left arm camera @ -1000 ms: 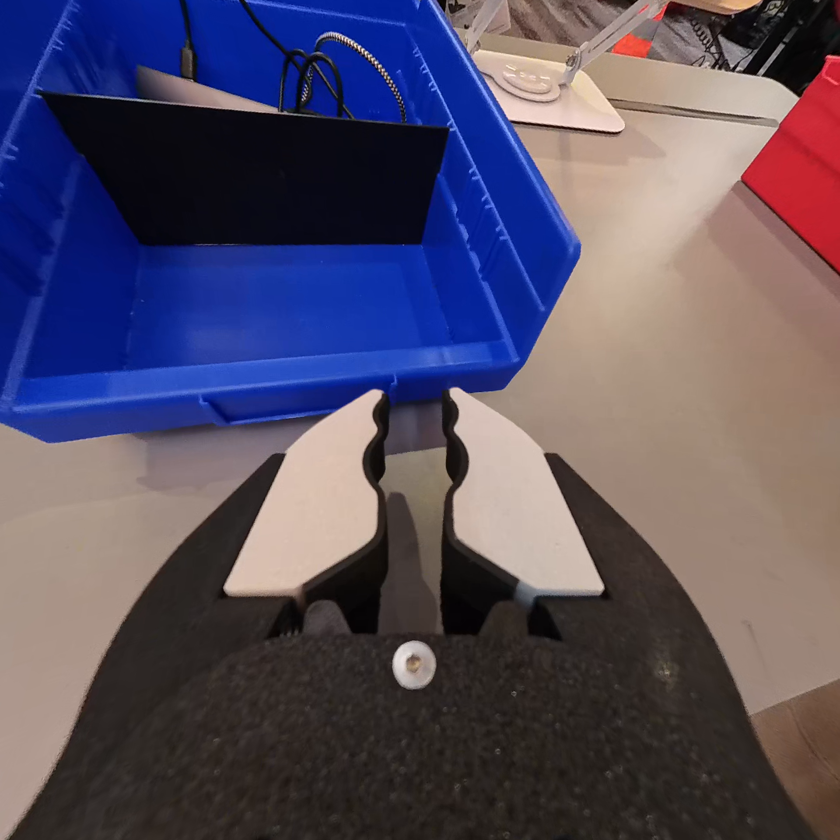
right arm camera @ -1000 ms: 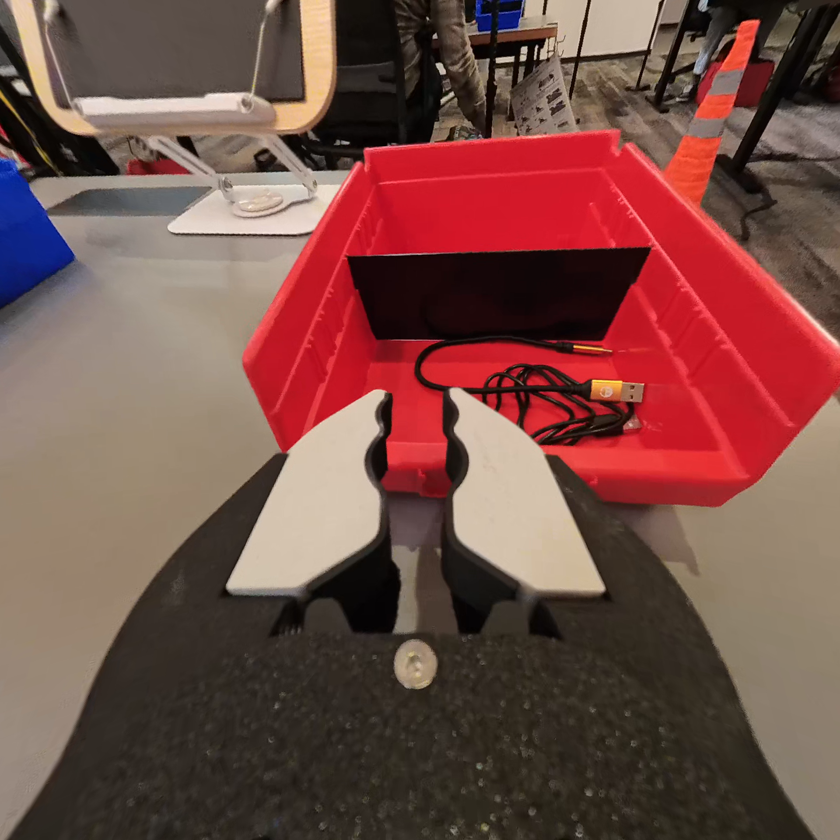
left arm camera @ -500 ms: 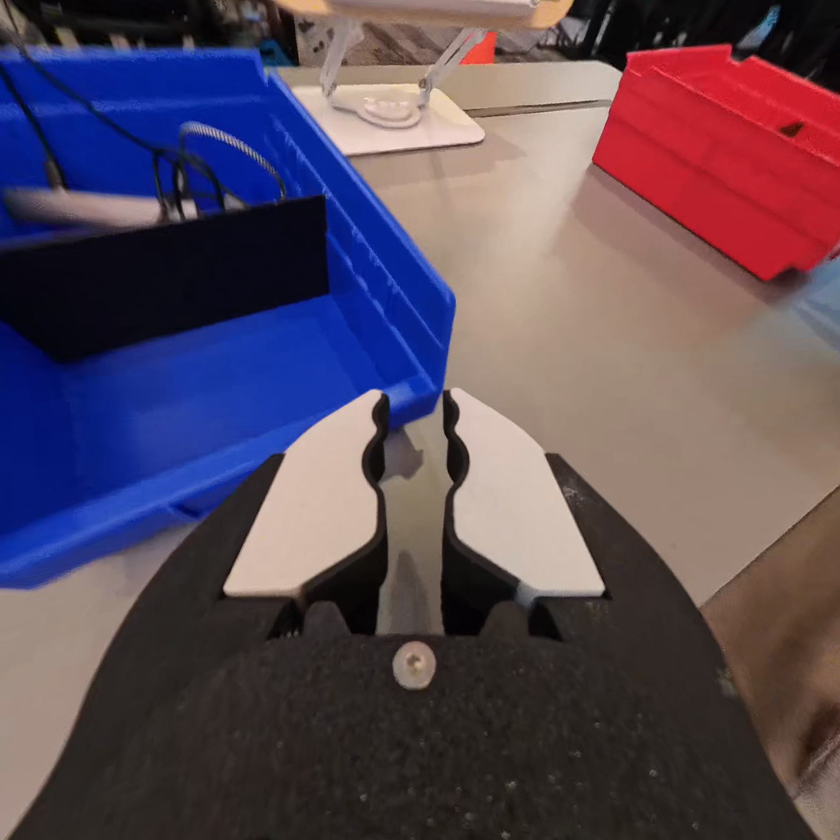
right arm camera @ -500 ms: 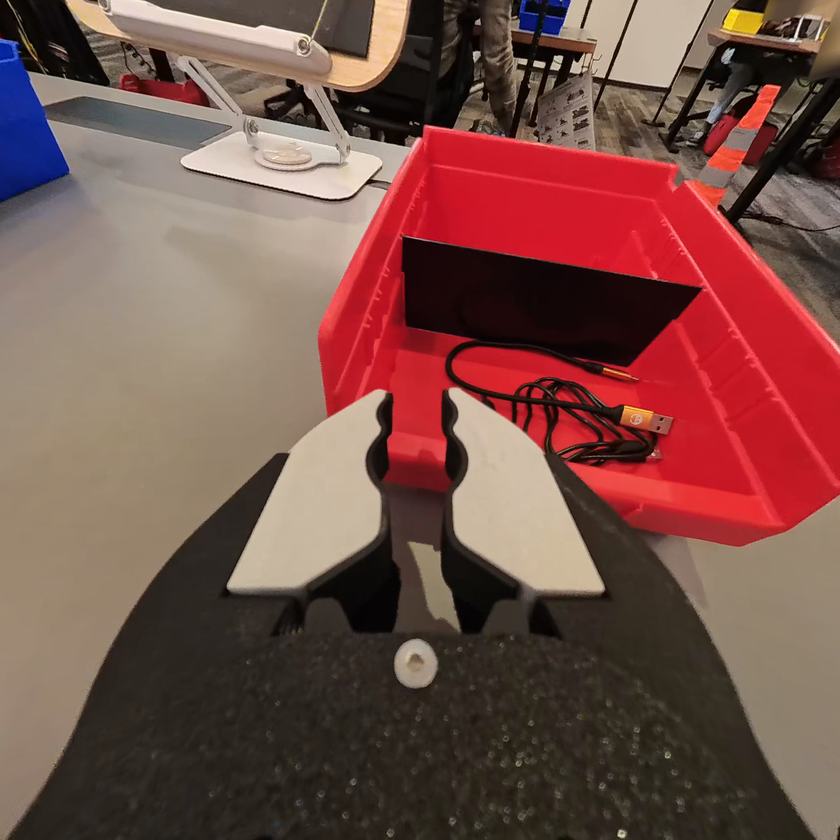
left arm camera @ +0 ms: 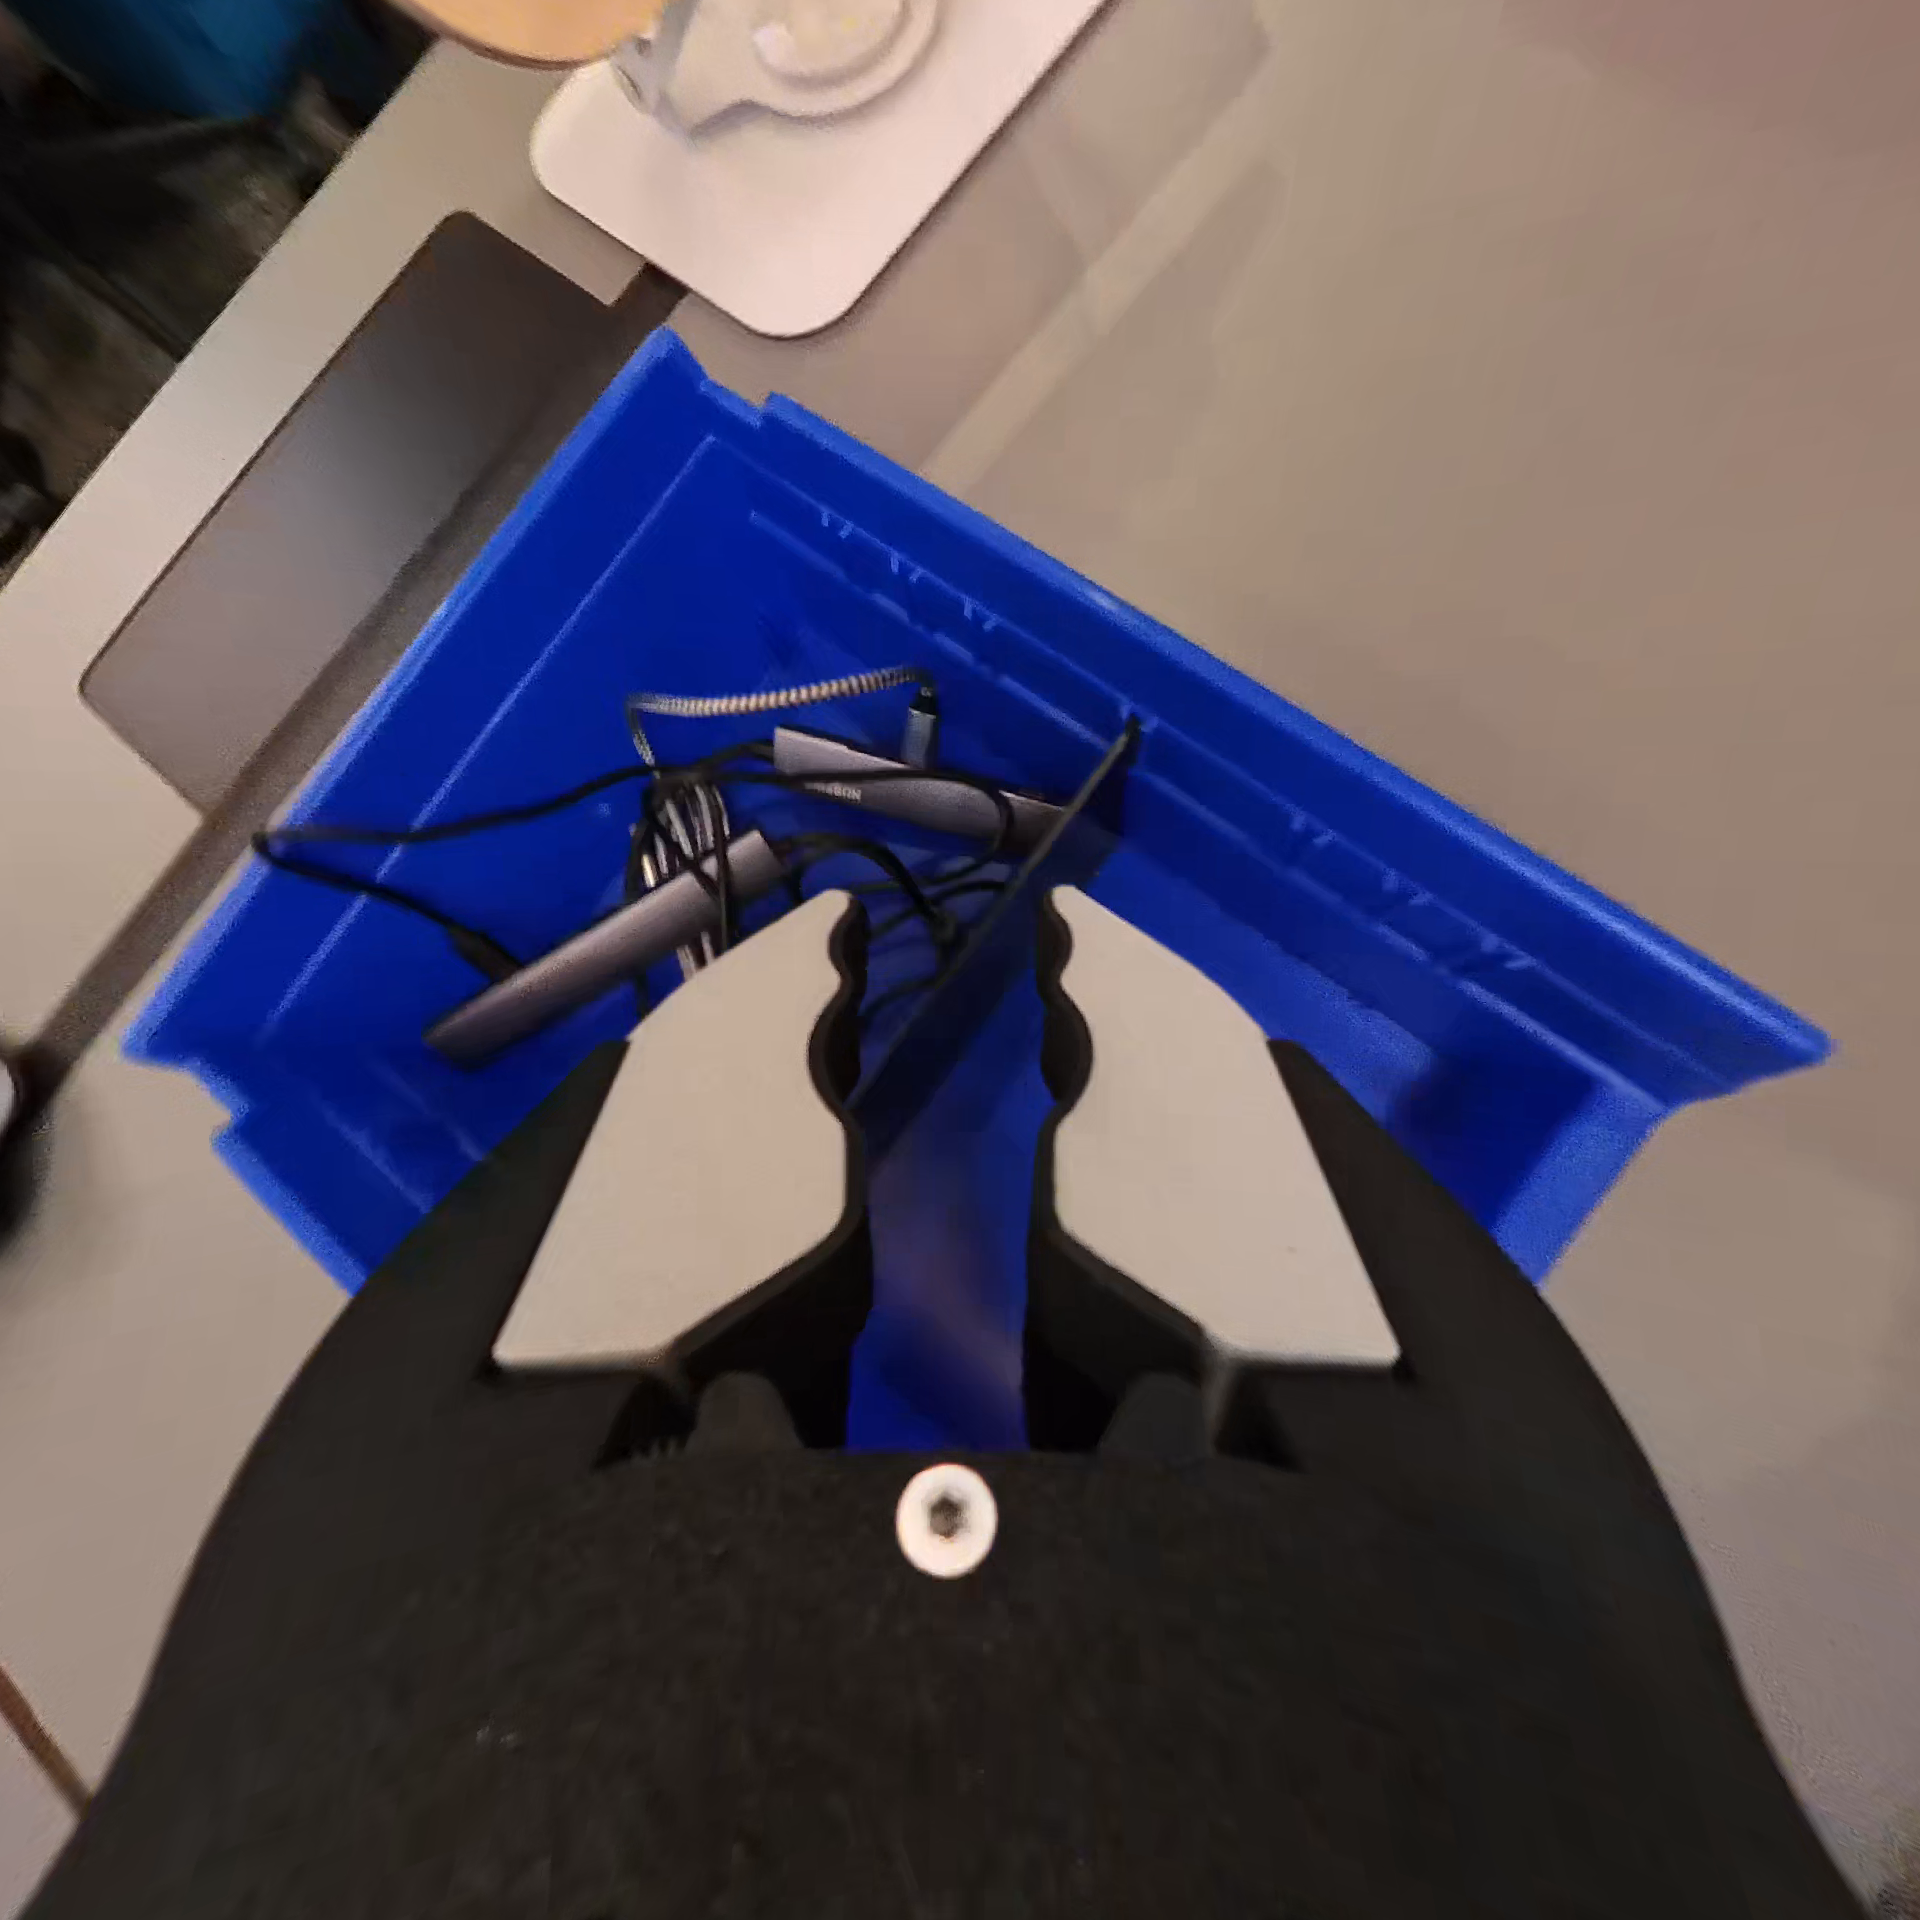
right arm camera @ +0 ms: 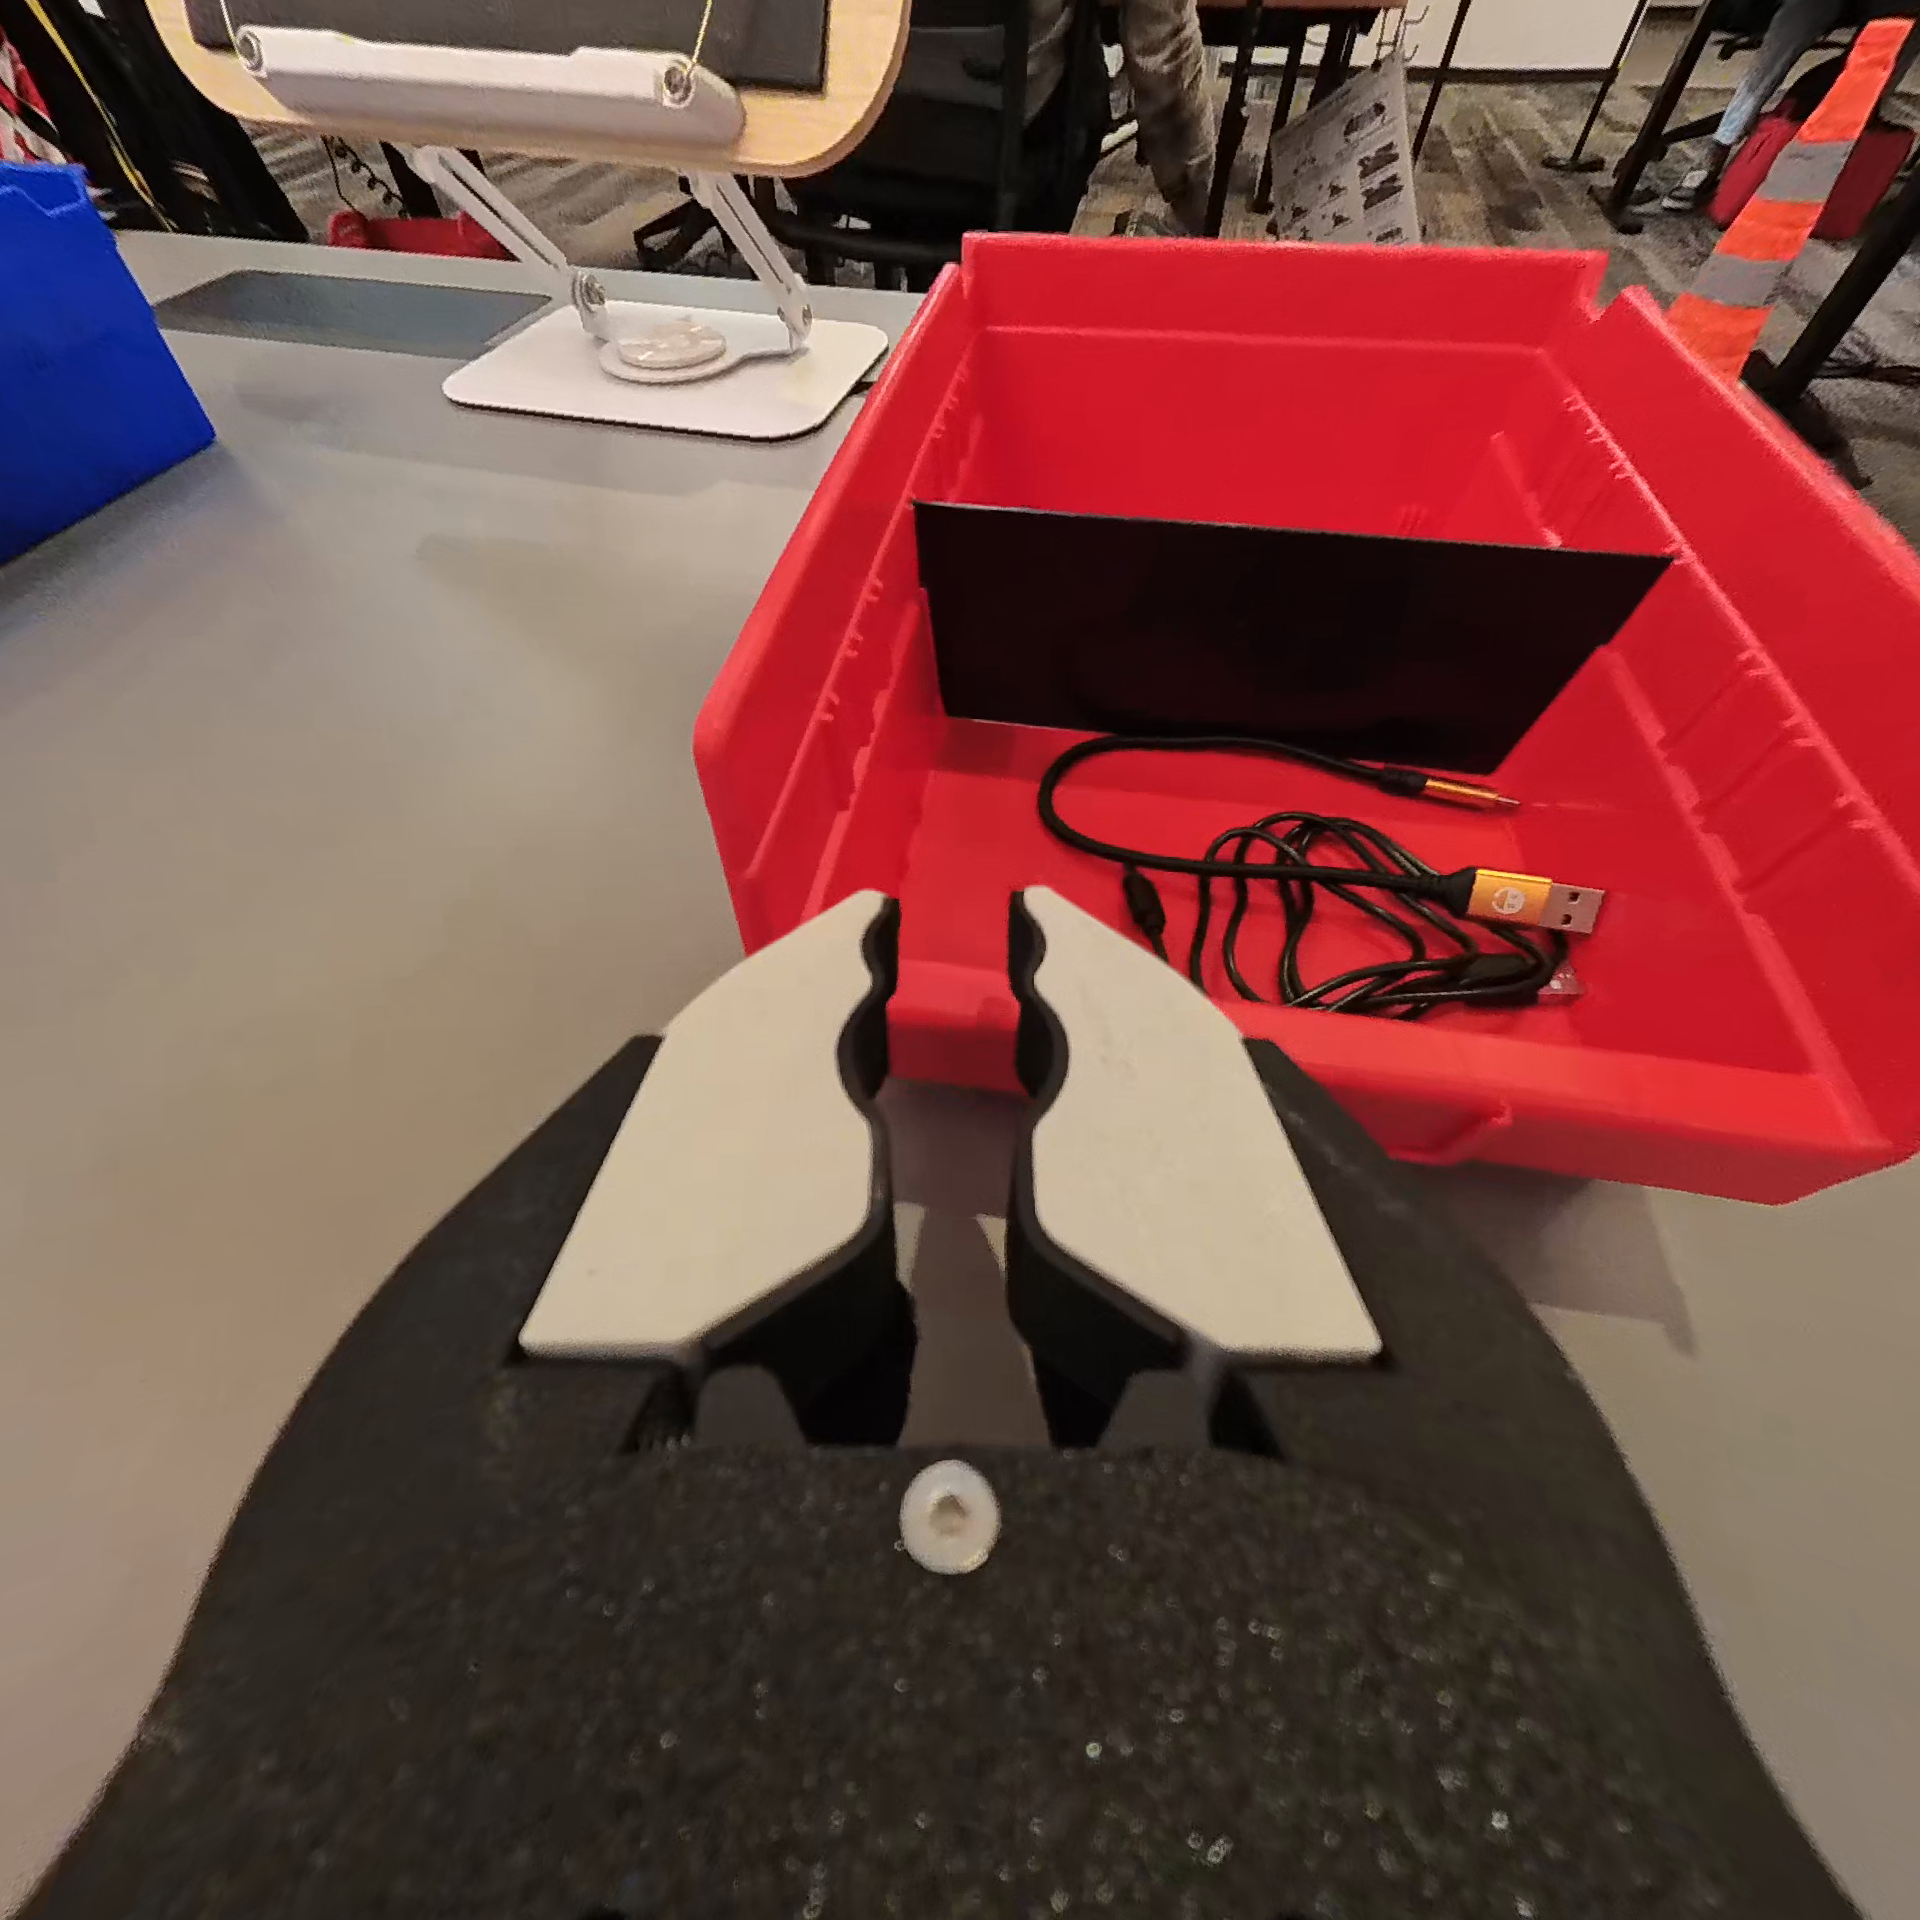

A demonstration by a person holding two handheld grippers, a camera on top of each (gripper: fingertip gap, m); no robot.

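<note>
While the left gripper hangs above the blue bin, looking steeply down, its jaws stand a little apart and hold nothing; below lie two grey stick-shaped gadgets, a braided cable and thin black wires, all behind a thin dark divider. From the right gripper, also narrowly parted and empty, the near rim of the red bin is just ahead; a black cable with an orange plug lies in its front compartment, before a black divider. Nothing is gripped by either.

Grey table; patterned carpet beyond.
</note>
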